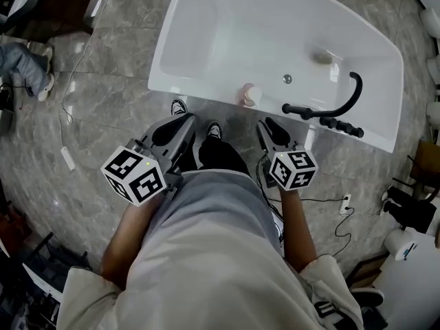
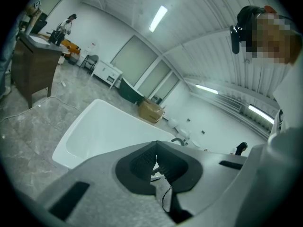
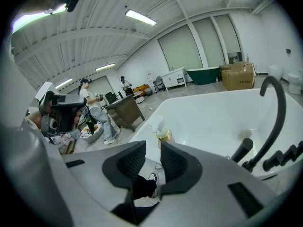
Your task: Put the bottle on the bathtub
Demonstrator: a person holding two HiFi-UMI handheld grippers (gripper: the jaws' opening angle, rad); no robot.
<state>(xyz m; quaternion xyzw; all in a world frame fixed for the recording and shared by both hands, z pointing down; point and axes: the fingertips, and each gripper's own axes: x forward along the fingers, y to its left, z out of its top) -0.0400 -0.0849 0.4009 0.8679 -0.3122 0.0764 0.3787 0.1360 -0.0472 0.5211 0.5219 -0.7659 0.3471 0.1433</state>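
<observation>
Left claw (image 2: pixel 156 145) is closed and empty; right claw (image 3: pixel 153 149) stands slightly apart, empty.

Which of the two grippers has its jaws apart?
The right gripper: a clear gap shows between its jaws, whereas the jaws of the left gripper meet at their tips.

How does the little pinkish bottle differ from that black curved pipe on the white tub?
The pinkish bottle is small, pale and stands upright on the near rim. The black curved pipe is far larger, dark, and arches over the basin farther right. Both sit on the white tub.
</observation>
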